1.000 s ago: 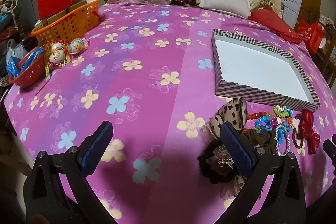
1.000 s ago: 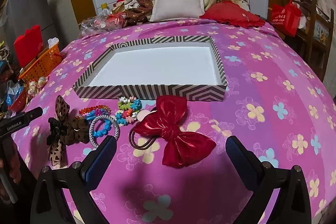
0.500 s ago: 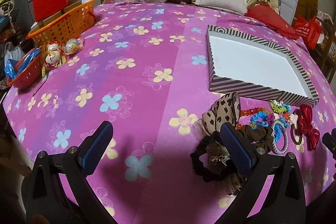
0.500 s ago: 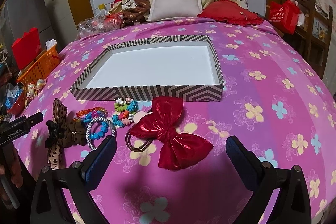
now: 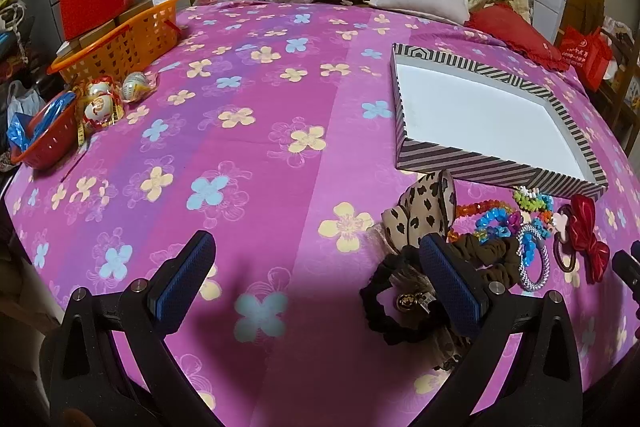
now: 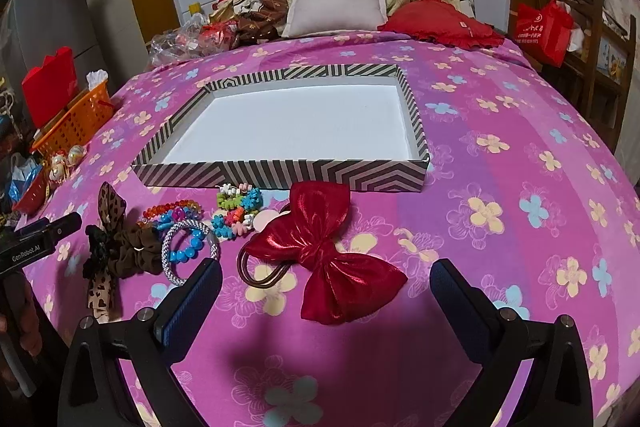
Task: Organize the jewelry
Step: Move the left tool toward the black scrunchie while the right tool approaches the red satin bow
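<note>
A striped shallow box [image 6: 280, 175] with a white, empty floor lies on the pink flowered bed cover; it also shows in the left wrist view [image 5: 500, 167]. In front of it lie a shiny red bow [image 6: 324, 259] on a brown hair tie, colourful bead bracelets [image 6: 236, 207], a white-and-blue ring [image 6: 188, 251], a brown scrunchie [image 6: 136, 255] and a leopard bow [image 5: 424, 211]. A black scrunchie [image 5: 400, 311] lies by my left gripper's right finger. My left gripper [image 5: 316, 279] is open and empty. My right gripper [image 6: 326, 295] is open, low over the red bow.
An orange basket [image 5: 120, 43] with boxes and a red bag, a red bowl [image 5: 48, 143] and wrapped eggs [image 5: 116, 95] sit at the bed's left edge. Pillows [image 6: 336, 7] and plastic bags lie at the far end. A red bag [image 6: 544, 31] hangs on a chair at right.
Both grippers have drifted slightly forward and down toward the accessories; the pile sits a little nearer in both views. Nothing was picked up.
</note>
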{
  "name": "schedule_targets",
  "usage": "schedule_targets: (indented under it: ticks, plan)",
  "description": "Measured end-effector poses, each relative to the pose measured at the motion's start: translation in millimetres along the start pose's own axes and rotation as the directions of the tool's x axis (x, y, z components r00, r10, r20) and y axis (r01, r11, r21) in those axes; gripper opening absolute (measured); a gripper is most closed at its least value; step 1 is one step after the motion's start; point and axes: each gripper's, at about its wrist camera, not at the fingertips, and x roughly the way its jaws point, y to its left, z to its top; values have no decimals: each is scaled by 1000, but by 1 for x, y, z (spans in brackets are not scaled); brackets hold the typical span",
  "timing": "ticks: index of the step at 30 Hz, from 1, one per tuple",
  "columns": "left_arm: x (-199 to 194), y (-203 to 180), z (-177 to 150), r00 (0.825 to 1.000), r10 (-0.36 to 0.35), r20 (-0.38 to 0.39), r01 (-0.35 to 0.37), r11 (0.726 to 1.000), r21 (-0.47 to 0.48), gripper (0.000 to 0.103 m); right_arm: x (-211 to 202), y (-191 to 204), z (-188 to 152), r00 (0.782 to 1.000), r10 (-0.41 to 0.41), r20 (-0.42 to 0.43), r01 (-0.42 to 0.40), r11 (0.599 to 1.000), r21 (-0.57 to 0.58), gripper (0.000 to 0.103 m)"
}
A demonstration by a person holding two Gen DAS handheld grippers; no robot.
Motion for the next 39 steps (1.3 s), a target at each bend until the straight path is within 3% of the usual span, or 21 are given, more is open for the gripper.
schedule_targets:
  ticks: [19,28,39]
  plan:
    - [-3,-1,-2,1000,-17,-14,17,1000,-2,102,1,-6,-1,998,-5,-56,7,1000,19,103]
    - [2,4,-3,999,-31,-43,30,999,-9,102,2,-7,-3,999,-13,-35,13,1000,-2,103]
    - [2,14,-11,989,-110,-101,108,994,-32,102,3,-11,-5,998,-5,-55,5,1000,1,103]
